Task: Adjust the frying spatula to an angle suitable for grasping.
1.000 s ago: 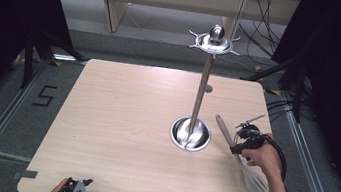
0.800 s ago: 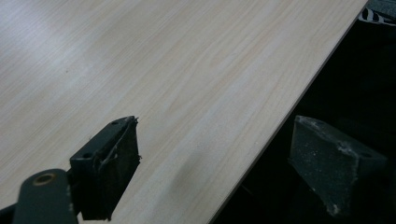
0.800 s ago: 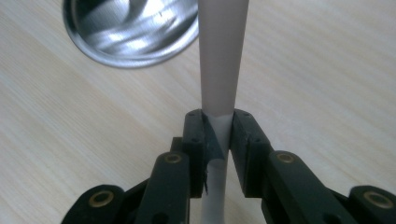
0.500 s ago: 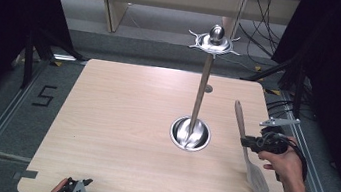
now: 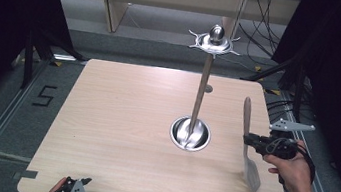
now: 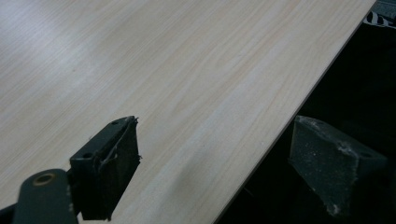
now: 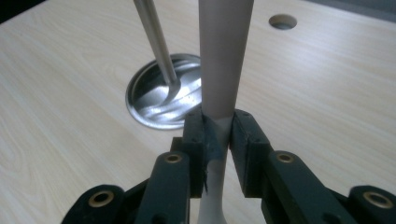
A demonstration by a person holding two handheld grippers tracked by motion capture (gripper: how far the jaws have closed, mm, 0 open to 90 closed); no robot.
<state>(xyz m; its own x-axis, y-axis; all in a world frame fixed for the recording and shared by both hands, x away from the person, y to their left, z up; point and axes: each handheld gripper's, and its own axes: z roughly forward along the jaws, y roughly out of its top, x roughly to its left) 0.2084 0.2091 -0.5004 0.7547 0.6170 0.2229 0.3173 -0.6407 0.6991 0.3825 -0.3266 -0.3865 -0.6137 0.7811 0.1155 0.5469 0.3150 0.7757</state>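
Observation:
A grey spatula (image 5: pixel 246 118) with a flat blade hangs over the table's right side, its handle pointing toward the far edge. My right gripper (image 5: pixel 249 140) is shut on its neck, held by a hand (image 5: pixel 294 170). In the right gripper view the jaws (image 7: pixel 218 126) clamp the spatula handle (image 7: pixel 224 56), which rises straight up the frame. Left of it stands a metal stand with a round base (image 5: pixel 190 133), a thin pole and a hooked top (image 5: pixel 215 41). My left gripper (image 5: pixel 69 191) rests at the table's front-left edge, and its jaws (image 6: pixel 219 140) are open with nothing between them.
The light wooden table (image 5: pixel 119 119) has a small hole (image 5: pixel 208 88) behind the stand, also seen as the hole (image 7: pixel 283 21). The stand base (image 7: pixel 159 100) lies just left of the held spatula. Cables and black frame legs lie beyond the table's far and right sides.
My right gripper has moved right, away from the stand base, and turned the spatula so its handle points toward the far edge. The left gripper has stayed put.

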